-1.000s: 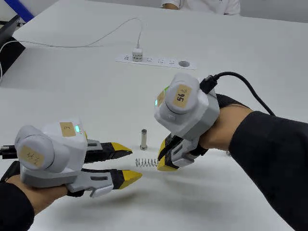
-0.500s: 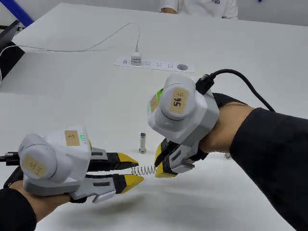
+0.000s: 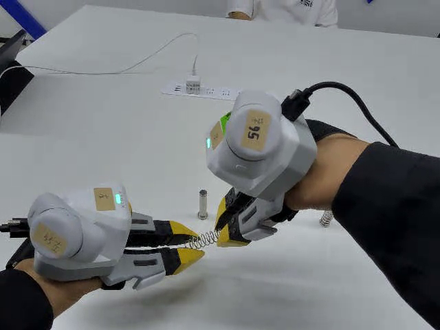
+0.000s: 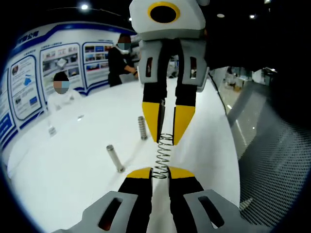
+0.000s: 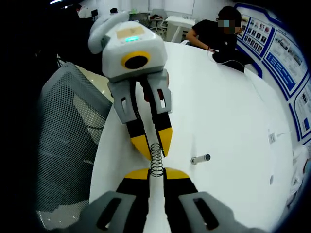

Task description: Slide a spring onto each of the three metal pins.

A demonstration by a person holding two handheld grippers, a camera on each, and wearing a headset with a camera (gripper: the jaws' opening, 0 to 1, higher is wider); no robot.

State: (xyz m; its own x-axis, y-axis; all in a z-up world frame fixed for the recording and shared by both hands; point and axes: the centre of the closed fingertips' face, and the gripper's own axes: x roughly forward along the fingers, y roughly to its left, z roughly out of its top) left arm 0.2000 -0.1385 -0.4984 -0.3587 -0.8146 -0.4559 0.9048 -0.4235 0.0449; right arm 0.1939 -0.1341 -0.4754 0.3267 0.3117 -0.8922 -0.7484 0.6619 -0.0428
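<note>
A spring hangs in the air just above the counter, stretched sideways between the two claws. The right claw is clenched on one end and the left claw is pinched on the other, as each gripper view shows. This looks like a hand-over or re-grip before threading. The bare pin stands upright just behind the spring, touched by neither claw. Next, I judge, one claw must let go while the other tips the spring upright, lines its bore up over the pin's top and lowers it. By count there are two claws, one plain pin and two springs. The second spring stands beyond the right hand, and I cannot tell whether it already sits on a pin.
</note>
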